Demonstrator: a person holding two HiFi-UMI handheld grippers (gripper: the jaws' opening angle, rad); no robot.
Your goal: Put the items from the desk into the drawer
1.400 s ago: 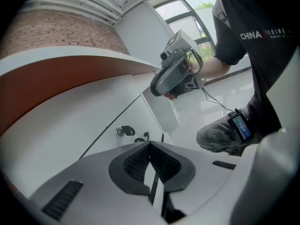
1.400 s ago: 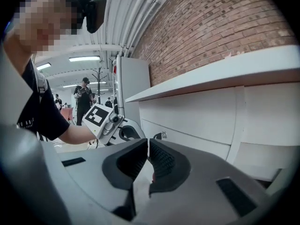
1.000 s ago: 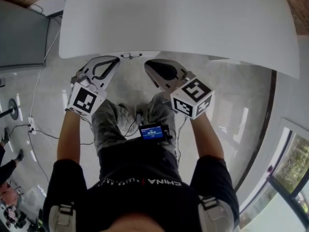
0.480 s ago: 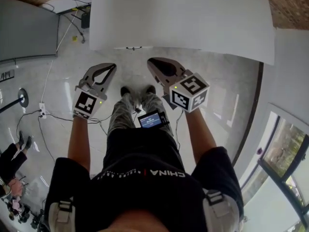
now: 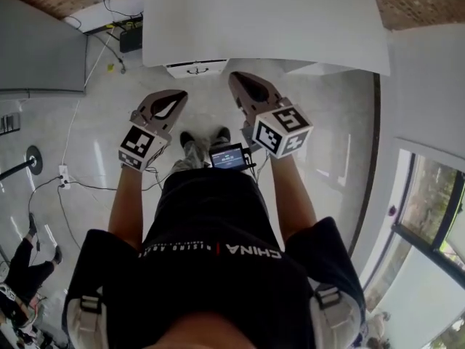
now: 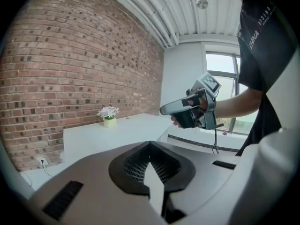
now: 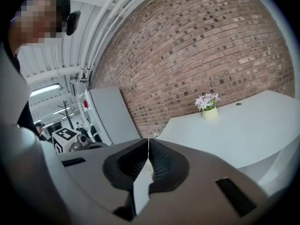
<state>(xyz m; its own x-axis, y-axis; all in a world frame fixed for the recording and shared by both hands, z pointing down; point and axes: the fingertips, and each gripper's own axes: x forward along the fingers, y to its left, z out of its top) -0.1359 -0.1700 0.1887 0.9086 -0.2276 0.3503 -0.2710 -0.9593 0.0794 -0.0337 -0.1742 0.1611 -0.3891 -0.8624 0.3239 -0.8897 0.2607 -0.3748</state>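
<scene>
The white desk (image 5: 276, 20) fills the top of the head view, and its visible top looks bare. Under its near edge shows the drawer front (image 5: 196, 68) with a dark handle. My left gripper (image 5: 176, 94) and right gripper (image 5: 237, 78) are held in the air in front of the desk, apart from it. Both are shut with nothing between the jaws. In the left gripper view the shut left gripper (image 6: 150, 145) points at the desk (image 6: 122, 131), where a small flower pot (image 6: 108, 116) stands. The right gripper view shows the same flower pot (image 7: 209, 107) beyond the shut right gripper (image 7: 148, 142).
A brick wall (image 6: 70, 74) runs behind the desk. A grey partition (image 5: 36, 49) stands at the left, with cables (image 5: 73, 187) on the glossy floor. Windows (image 5: 429, 217) line the right side. Another person (image 5: 22, 267) is at the far left. A small screen (image 5: 227, 157) hangs at my waist.
The desk has drifted toward the top of the head view and looks smaller, as if I stepped back. The drawer front now shows more plainly. Both grippers stay shut and empty.
</scene>
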